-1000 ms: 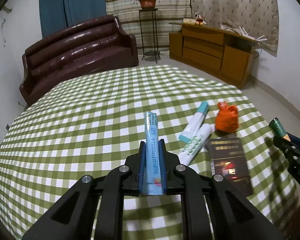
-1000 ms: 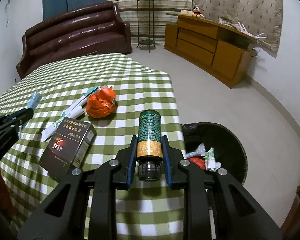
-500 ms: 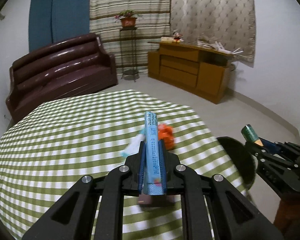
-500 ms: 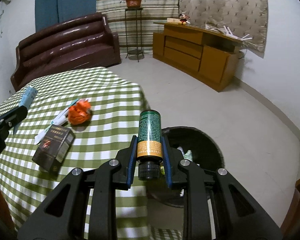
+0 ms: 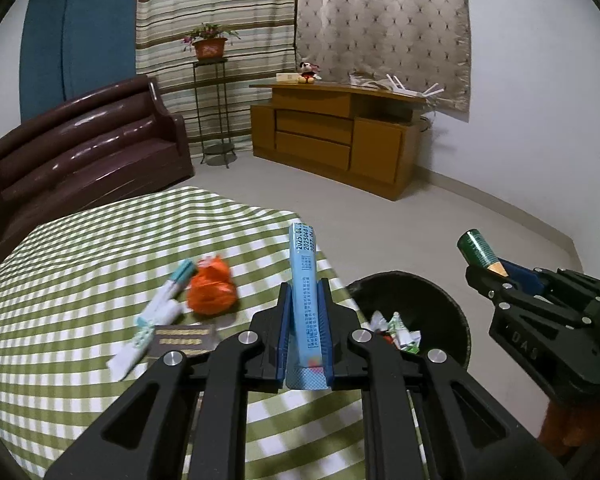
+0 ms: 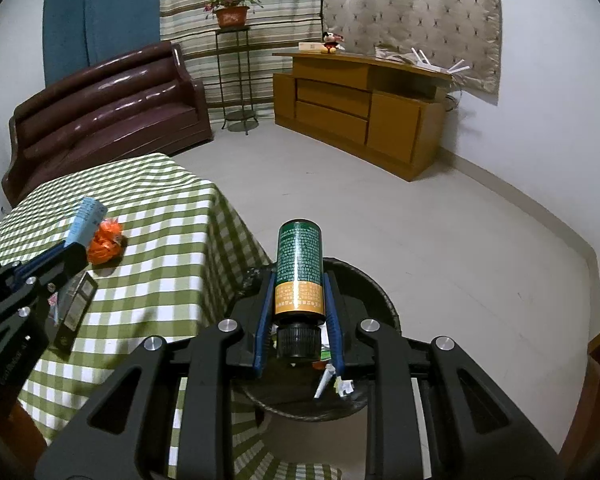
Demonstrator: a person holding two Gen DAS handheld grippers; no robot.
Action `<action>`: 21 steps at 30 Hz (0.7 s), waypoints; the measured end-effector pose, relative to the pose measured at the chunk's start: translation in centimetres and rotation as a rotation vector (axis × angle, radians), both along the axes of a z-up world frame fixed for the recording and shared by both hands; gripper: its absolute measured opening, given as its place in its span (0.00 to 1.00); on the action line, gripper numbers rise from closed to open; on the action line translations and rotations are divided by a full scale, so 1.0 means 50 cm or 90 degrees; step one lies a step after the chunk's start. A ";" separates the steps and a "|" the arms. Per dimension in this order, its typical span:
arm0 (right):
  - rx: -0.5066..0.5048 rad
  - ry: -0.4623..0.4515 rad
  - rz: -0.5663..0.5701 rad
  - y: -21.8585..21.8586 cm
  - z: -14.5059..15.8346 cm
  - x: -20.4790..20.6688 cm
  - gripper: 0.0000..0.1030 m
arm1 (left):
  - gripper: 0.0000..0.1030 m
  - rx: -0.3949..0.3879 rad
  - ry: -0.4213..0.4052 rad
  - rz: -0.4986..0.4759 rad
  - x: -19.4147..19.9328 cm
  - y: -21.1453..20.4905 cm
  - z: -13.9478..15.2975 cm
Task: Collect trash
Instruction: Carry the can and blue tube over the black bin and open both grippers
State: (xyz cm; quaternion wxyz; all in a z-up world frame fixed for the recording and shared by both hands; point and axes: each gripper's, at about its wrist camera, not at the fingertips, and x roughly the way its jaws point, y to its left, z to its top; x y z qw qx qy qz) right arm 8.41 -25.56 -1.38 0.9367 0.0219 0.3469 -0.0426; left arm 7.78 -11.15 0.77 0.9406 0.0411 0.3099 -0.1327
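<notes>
A: Any writing you can read?

B: On the light blue tube clamped in the left hand-held gripper, printed dates run along the far end, starting "2025.04"; the rest is too small. The green and orange bottle clenched cap-first in the right hand-held gripper carries dense print I cannot make out. The dark box on the checked surface has gold lines of text, blurred. The side of the right hand-held gripper, seen from the left wrist, shows faint letters I cannot make out.

A: What has changed over the last second?

B: Both hand-held grippers have swung off the surface toward the black trash bin. A second ago the left view was filled with the cloth; the bin with wrappers inside is in sight at its right. In the right view the bin sat off to the side then; it lies directly beneath the bottle now. Both grips look the same as before.

A: What does each view add?

B: The left wrist shows the white tubes beside the orange crumpled bag, just behind the dark box. In the right wrist view the left hand-held gripper hides those tubes, but the surface's hanging corner next to the bin shows, with the bag near the edge.
</notes>
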 end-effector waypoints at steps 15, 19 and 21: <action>0.016 0.007 -0.027 -0.041 -0.031 0.014 0.23 | 0.14 0.009 0.015 -0.020 0.035 -0.067 -0.025; 0.021 0.008 -0.033 -0.048 -0.037 0.017 0.23 | 0.14 0.013 0.016 -0.022 0.039 -0.078 -0.031; 0.022 0.009 -0.036 -0.052 -0.040 0.019 0.23 | 0.14 0.015 0.018 -0.024 0.040 -0.083 -0.034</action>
